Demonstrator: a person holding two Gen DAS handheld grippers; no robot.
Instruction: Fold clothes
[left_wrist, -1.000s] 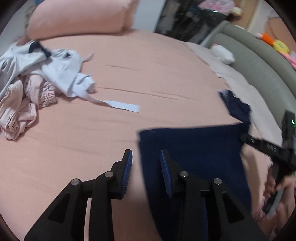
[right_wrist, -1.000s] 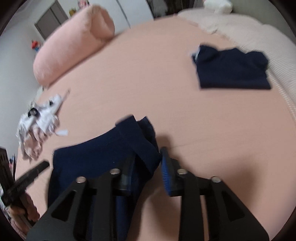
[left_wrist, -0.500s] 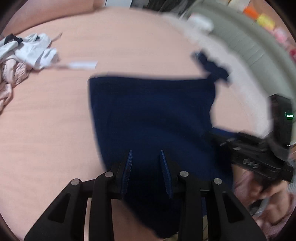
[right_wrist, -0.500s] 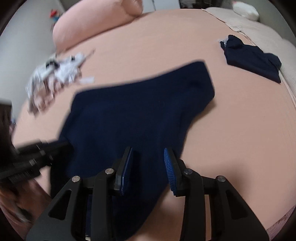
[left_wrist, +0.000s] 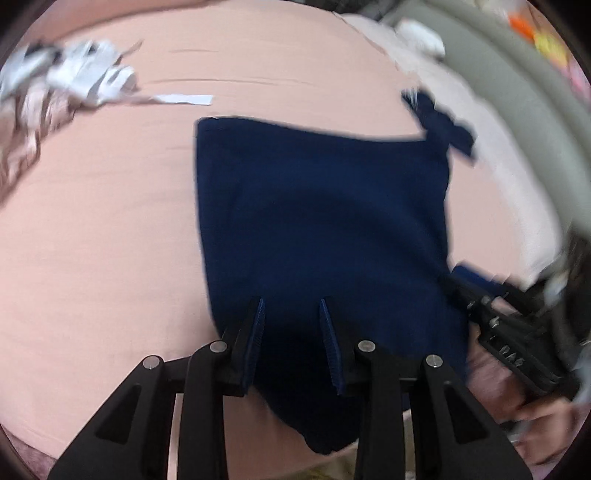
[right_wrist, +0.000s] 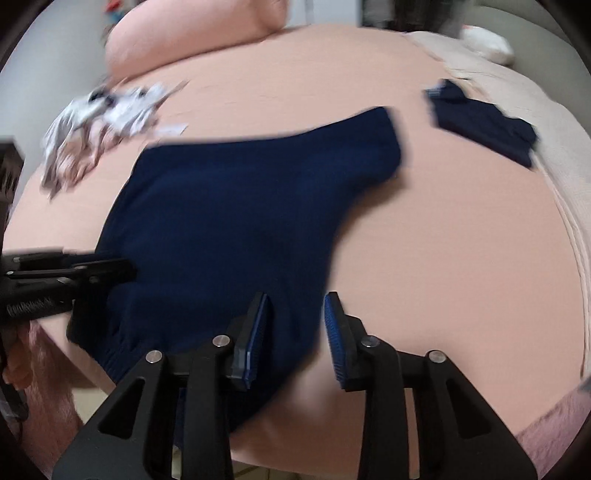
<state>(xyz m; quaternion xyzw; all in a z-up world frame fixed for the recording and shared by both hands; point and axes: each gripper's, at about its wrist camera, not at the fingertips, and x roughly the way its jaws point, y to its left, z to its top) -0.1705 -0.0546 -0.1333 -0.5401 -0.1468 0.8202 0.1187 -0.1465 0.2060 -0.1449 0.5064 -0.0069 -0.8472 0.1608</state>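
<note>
Left wrist view: left hand-held gripper (left_wrist: 291, 334) spread, nothing between its fingers, poised over the near part of the navy sweater (left_wrist: 321, 221) lying flat on the pink bed (left_wrist: 103, 229). Crumpled white and pink clothes (left_wrist: 62, 85) far left.

Right wrist view: right hand-held gripper (right_wrist: 295, 332) spread, empty, at the sweater's near right edge. Folded navy garment (right_wrist: 484, 122) lies apart, far right. Pink pillow (right_wrist: 192, 33) behind.

- We see the spread garment (right_wrist: 236, 221) on the bed (right_wrist: 461, 258), reaching its near edge.
- The folded garment (right_wrist: 484, 122) lies toward the far right edge.
- The clothes pile (right_wrist: 99, 125) sits far left, before the pillow (right_wrist: 192, 33).
</note>
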